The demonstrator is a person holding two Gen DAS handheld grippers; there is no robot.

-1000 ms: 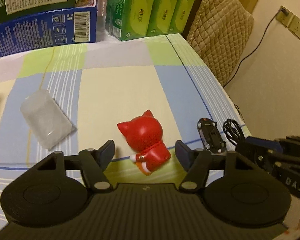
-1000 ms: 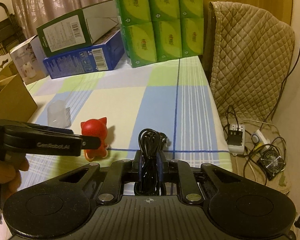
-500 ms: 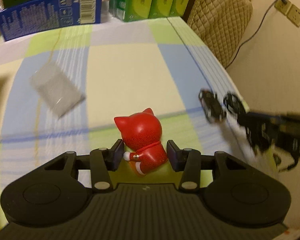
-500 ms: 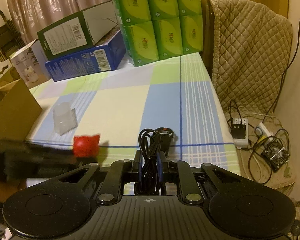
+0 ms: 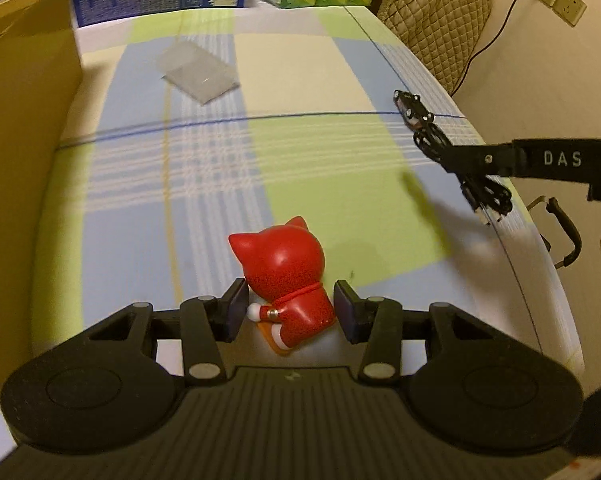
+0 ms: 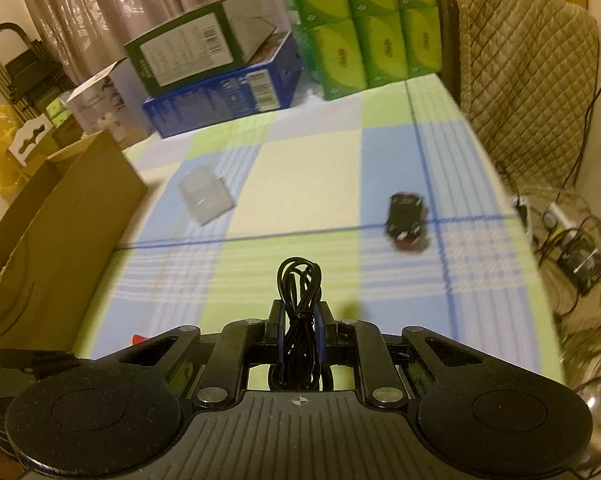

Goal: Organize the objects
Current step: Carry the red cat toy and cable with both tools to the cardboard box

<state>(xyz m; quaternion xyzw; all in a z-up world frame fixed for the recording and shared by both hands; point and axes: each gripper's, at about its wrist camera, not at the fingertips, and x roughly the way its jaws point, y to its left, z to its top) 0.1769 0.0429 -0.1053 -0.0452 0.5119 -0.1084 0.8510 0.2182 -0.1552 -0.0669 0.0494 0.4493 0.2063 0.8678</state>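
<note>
Both tongs lifted their loads toward the cardboard box (image 5: 24,160).
Left tongs (image 5: 288,310) had closed onto the red cat figure (image 5: 288,276), now raised beside the box; right tongs (image 6: 299,328) stayed clenched on the coiled black cable (image 6: 299,304). Toy car (image 6: 406,220) remained on the surface (image 6: 300,176), far from the box.

One red cat figure (image 5: 286,280), one toy car (image 6: 406,216), one cable (image 6: 300,308)

Open checked cloth (image 6: 300,184) ahead; cardboard box (image 6: 60,216) walls the left, toy car (image 6: 406,216) right.
</note>
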